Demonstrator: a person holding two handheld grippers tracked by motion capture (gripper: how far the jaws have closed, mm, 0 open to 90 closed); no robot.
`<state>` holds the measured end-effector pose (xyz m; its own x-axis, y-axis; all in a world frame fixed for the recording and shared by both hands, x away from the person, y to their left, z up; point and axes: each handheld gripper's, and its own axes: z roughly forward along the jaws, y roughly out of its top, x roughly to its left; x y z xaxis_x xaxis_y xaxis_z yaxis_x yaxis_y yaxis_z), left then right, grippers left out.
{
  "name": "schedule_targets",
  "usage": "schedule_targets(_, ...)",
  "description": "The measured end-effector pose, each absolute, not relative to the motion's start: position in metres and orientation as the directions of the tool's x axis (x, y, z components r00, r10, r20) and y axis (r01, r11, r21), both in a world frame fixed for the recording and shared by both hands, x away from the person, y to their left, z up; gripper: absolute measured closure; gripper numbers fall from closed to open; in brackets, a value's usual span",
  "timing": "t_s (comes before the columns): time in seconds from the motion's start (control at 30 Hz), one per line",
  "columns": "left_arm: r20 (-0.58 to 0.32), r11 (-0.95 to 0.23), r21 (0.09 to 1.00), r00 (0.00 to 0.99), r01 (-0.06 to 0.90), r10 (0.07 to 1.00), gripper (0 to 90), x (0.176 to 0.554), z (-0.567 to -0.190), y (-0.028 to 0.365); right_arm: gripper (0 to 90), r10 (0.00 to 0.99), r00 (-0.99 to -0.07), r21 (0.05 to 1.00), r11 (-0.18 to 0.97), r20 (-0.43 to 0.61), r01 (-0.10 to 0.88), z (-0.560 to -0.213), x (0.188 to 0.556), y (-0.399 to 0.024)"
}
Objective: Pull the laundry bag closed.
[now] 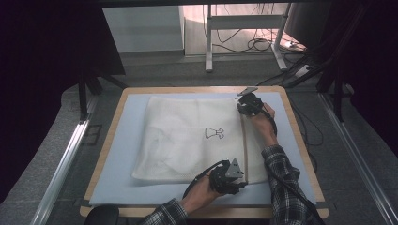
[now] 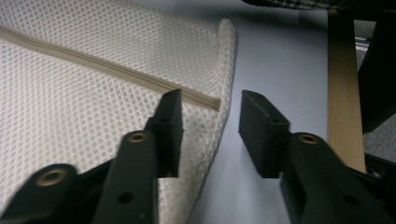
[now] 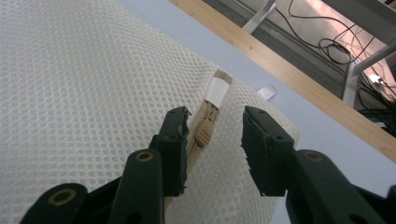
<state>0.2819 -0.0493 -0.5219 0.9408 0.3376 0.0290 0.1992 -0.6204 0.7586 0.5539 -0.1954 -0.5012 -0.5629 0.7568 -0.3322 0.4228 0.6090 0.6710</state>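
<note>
Lying flat on a pale blue mat [image 1: 117,154] that covers a wooden table [image 1: 300,136] is a white mesh laundry bag [image 1: 187,136], with a small dark garment symbol [image 1: 214,133] printed near its middle. A beige zipper [image 1: 244,140] runs from far to near along the bag's right side.

A person in a plaid sleeve [image 1: 281,168] holds a black gripper in each hand. The left gripper [image 1: 228,177] sits at the near right corner of the bag, at the near end of the zipper. Seen from its own camera, its jaws stand partly open — one jaw over the mesh by the zipper's end [image 2: 205,99], the other over bare mat, gripping nothing.

The right gripper [image 1: 248,104] sits at the far right corner of the bag. Its own camera shows the jaws partly open with the zipper pull [image 3: 204,132] and a white tag [image 3: 217,90] lying between and just beyond them — the pads do not press on either.

Beyond the table, cables [image 1: 253,44] lie on the floor by a metal stand [image 1: 209,42].
</note>
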Motion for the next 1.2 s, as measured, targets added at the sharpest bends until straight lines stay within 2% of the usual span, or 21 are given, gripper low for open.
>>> schedule_targets(0.2,0.019,-0.613,0.762,0.939,0.209,0.345,37.8,0.282,-0.520,-0.043,50.7,0.771,-0.571,0.696,0.574,-0.282,0.431,-0.497,0.547,-0.201)
schedule_targets(0.33,-0.017,-0.598,0.760,0.927,0.256,0.375,29.2,0.286,-0.521,-0.030,46.9,0.770,-0.583,0.707,0.562,-0.259,0.429,-0.493,0.541,-0.201)
schedule_targets(0.5,-0.071,-0.569,0.764,0.917,0.304,0.393,22.6,0.290,-0.524,-0.017,42.2,0.761,-0.604,0.713,0.559,-0.237,0.424,-0.491,0.535,-0.199)
schedule_targets(0.77,-0.090,-0.549,0.771,0.909,0.322,0.408,16.3,0.290,-0.520,0.000,34.3,0.756,-0.626,0.727,0.539,-0.194,0.426,-0.486,0.525,-0.199)
schedule_targets(0.93,-0.073,-0.558,0.763,0.902,0.325,0.425,10.1,0.288,-0.519,0.003,30.3,0.754,-0.633,0.726,0.533,-0.175,0.435,-0.485,0.520,-0.199)
schedule_targets(1.2,-0.040,-0.576,0.755,0.898,0.315,0.439,7.1,0.285,-0.517,0.013,21.6,0.740,-0.654,0.727,0.535,-0.157,0.431,-0.481,0.504,-0.197)
